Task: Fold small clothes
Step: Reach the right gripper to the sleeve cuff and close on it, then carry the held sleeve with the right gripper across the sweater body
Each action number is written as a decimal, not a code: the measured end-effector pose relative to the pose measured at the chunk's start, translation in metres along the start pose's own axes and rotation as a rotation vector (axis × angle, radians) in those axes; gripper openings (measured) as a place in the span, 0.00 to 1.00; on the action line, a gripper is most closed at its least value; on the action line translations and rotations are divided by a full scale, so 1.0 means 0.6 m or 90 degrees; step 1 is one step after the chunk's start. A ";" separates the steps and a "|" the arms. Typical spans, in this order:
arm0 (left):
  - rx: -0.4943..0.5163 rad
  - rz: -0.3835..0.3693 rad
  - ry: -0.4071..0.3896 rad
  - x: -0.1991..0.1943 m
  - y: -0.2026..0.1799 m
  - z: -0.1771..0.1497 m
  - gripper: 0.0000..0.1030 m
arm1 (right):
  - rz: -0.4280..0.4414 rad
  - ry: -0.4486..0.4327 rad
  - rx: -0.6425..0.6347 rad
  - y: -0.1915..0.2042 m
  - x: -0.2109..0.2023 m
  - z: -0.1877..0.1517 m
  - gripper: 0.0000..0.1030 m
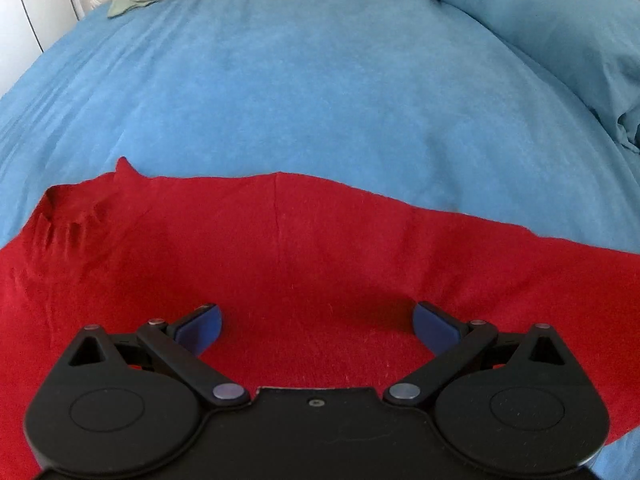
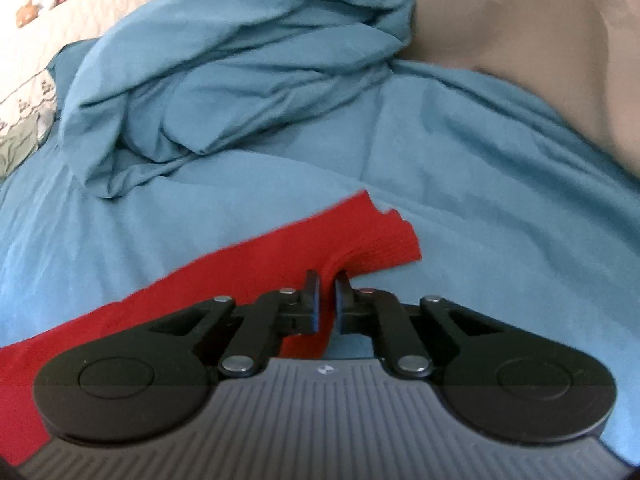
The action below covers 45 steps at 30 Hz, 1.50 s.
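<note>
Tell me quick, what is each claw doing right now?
Left gripper: open, over the red garment, holding nothing.
Right gripper: shut on the red garment's ribbed end.

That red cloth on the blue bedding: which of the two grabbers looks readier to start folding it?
Right, probably. The right gripper is shut on the ribbed end of the red cloth, so it could lift straight away. The left gripper is open over the cloth's flat middle, gripping nothing.
</note>
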<state>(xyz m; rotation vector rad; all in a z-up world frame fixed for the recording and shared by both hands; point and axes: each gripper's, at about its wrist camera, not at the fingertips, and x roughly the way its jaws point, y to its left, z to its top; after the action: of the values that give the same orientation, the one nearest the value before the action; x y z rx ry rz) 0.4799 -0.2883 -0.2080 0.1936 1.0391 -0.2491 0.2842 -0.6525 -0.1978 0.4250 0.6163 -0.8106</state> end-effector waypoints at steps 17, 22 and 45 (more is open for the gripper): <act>-0.043 -0.010 -0.080 -0.203 0.255 0.050 1.00 | 0.325 -0.096 -0.115 0.378 -0.249 0.092 0.20; -0.085 0.042 -0.096 -0.232 0.391 0.017 1.00 | 0.496 -0.058 -0.203 0.566 -0.318 -0.008 0.20; -0.156 -0.111 -0.004 -0.133 0.483 -0.128 1.00 | 0.579 0.047 -0.651 0.733 -0.332 -0.430 0.65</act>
<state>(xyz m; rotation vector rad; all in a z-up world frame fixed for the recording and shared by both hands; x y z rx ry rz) 0.4633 0.0183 -0.1649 -0.1196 1.0722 -0.2768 0.4303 -0.1249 -0.2082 -0.2269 0.7291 0.4221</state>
